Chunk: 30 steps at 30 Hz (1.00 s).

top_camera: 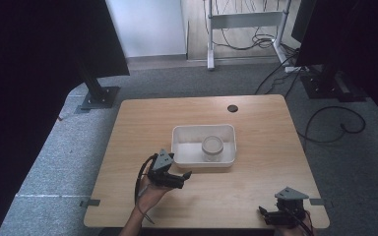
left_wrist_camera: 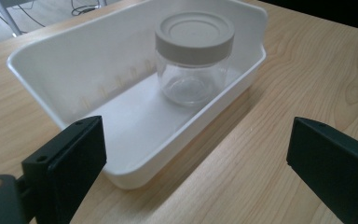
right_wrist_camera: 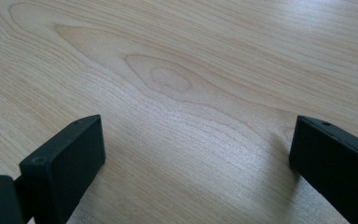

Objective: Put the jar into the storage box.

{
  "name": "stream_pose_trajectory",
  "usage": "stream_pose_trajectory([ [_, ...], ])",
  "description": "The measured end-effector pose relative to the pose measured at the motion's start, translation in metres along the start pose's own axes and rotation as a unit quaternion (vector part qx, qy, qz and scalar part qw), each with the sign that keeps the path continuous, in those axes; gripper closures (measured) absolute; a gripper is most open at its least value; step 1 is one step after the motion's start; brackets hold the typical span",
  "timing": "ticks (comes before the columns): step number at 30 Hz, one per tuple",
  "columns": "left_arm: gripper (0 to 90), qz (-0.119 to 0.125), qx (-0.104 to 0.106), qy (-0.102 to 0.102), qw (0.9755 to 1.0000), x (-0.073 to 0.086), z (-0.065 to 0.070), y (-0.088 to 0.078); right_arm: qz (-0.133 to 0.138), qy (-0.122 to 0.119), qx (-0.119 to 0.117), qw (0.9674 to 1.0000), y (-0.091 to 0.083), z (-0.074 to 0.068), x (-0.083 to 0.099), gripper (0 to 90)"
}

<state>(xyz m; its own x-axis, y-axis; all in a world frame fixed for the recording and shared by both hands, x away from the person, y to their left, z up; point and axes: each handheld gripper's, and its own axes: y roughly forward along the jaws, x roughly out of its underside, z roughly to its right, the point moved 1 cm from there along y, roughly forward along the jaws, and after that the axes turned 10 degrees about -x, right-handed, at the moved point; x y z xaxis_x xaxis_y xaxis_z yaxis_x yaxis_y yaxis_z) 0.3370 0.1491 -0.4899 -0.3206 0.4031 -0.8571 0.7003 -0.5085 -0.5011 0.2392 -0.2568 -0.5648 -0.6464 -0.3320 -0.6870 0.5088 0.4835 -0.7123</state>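
A white rectangular tray (top_camera: 178, 143) sits in the middle of the wooden table (top_camera: 256, 128). Inside it, toward its right end, a clear glass jar (top_camera: 212, 148) with a pale lid stands upright. My left gripper (top_camera: 183, 179) is held in a hand just in front of the tray's left corner, open and holding nothing. In the left gripper view the jaws stand wide apart before the tray wall (left_wrist_camera: 98, 60), with the jar (left_wrist_camera: 193, 56) beyond them. My right gripper (top_camera: 264, 214) rests near the table's front right edge. It is open over bare wood (right_wrist_camera: 168, 79).
A dark round grommet hole (top_camera: 232, 108) lies near the table's far edge. Black stand bases (top_camera: 98, 96) and loose cables (top_camera: 334, 125) are on the grey carpet around the table. A white desk frame (top_camera: 246, 19) stands at the back.
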Motion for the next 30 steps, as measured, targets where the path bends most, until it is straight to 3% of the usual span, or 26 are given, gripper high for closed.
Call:
stream_pose_trajectory([
  [18,3.8,-0.012,-0.021,-0.017,0.9995,0.037,-0.009,-0.005,0.000,0.001,0.001,1.0000,0.000,0.000,0.000,3.1],
  [30,4.1,-0.060,-0.036,-0.029,0.9971,0.061,-0.014,0.005,-0.001,0.001,0.001,1.0000,0.000,0.000,0.000,3.1],
])
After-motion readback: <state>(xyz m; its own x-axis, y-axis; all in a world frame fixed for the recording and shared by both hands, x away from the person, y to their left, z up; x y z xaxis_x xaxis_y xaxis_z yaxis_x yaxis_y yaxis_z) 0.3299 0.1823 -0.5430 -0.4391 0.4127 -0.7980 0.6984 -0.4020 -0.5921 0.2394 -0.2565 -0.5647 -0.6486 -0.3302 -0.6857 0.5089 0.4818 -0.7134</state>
